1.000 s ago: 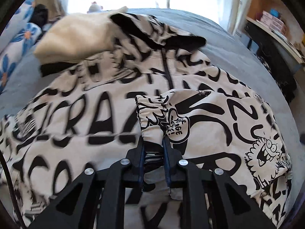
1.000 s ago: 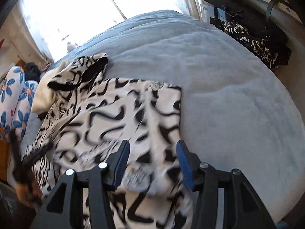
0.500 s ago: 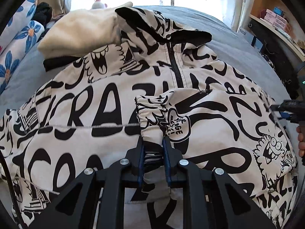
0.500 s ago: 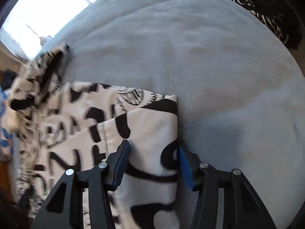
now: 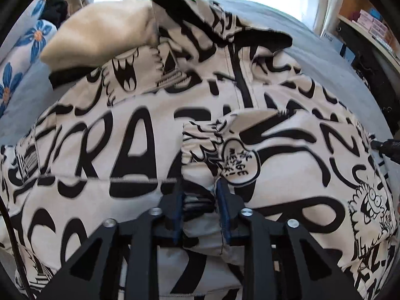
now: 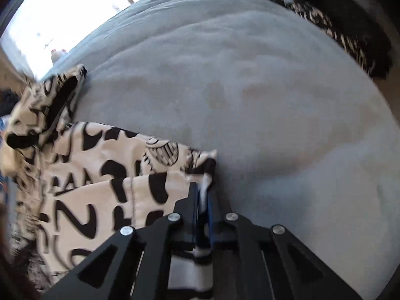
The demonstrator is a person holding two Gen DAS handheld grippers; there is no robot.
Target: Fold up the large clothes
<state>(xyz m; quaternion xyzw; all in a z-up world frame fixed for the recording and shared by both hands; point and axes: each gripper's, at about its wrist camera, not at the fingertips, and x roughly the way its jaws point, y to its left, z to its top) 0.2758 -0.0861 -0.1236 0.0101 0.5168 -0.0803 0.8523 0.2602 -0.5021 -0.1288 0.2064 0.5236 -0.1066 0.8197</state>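
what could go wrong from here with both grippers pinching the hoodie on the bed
1. The right hand-held gripper pinches only a thin bit at the hoodie's corner, so the fabric may slip out when pulled.
2. The left hand-held gripper holds the folded-in sleeve cuff; lifting could drag that sleeve back out of place.
3. The hood lies bunched beside a cream garment and might snag it.

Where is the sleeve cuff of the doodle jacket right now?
In the left wrist view, the sleeve cuff lies folded over the middle of the jacket, right of the big black letters, pinched by the left hand-held gripper.
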